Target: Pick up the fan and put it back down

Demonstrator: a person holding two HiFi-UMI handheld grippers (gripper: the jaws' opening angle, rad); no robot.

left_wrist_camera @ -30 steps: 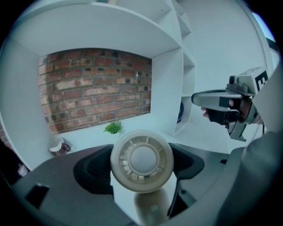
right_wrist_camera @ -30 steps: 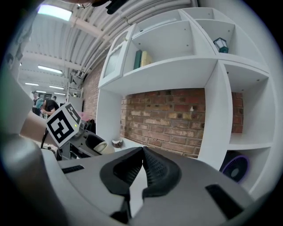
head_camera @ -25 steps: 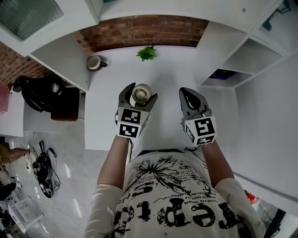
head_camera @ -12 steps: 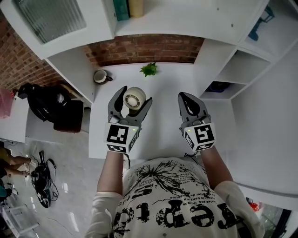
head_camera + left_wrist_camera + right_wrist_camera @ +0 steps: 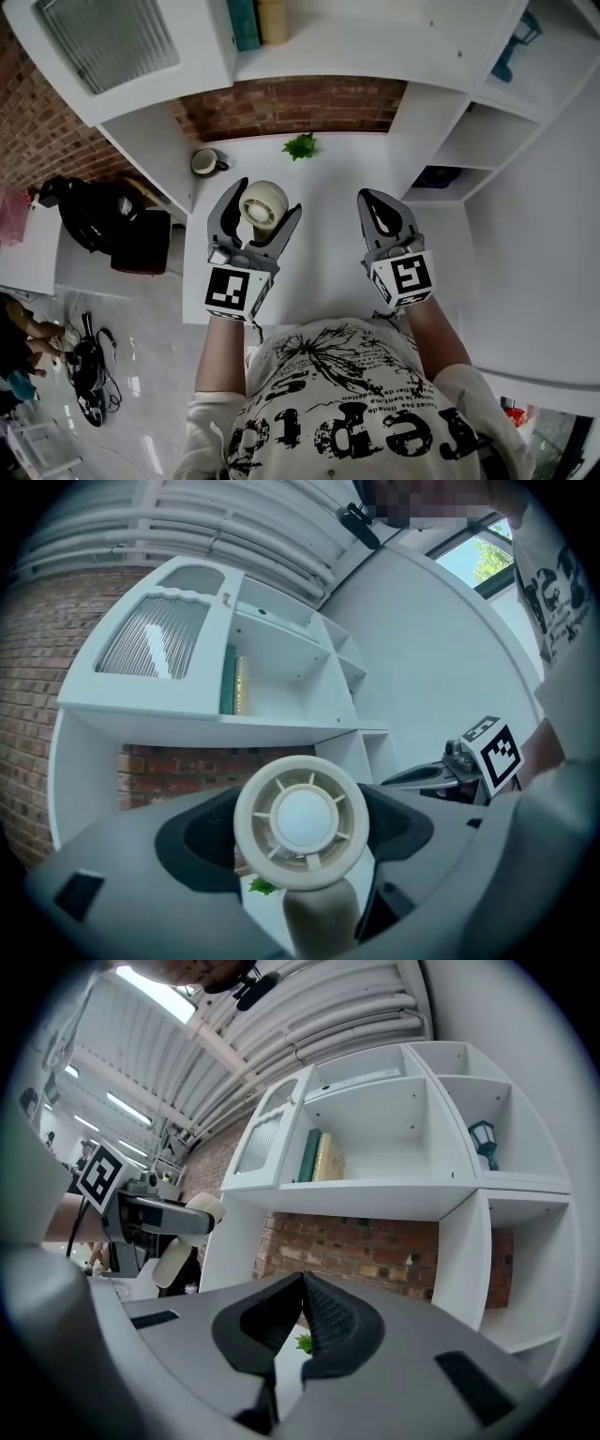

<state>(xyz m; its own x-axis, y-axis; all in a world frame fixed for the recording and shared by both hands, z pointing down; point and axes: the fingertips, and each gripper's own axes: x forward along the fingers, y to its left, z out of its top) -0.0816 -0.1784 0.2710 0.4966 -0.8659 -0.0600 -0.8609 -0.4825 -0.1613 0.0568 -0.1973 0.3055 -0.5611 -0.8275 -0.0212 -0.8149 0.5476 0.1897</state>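
Holding the fan (image 5: 264,204) up over the white desk (image 5: 328,178), the left gripper (image 5: 268,196) has it clamped.
From where I stand, the small cream fan sits between the left gripper's two jaws, its round head poking out past them (grille face turned to that gripper's own camera) and its stem running down between the pads. The right gripper (image 5: 372,197) hangs beside it, well apart, jaws pressed together on nothing. Farther back, a mug (image 5: 206,161) and a little green plant (image 5: 300,145) sit on the desk near the brick wall (image 5: 291,103).
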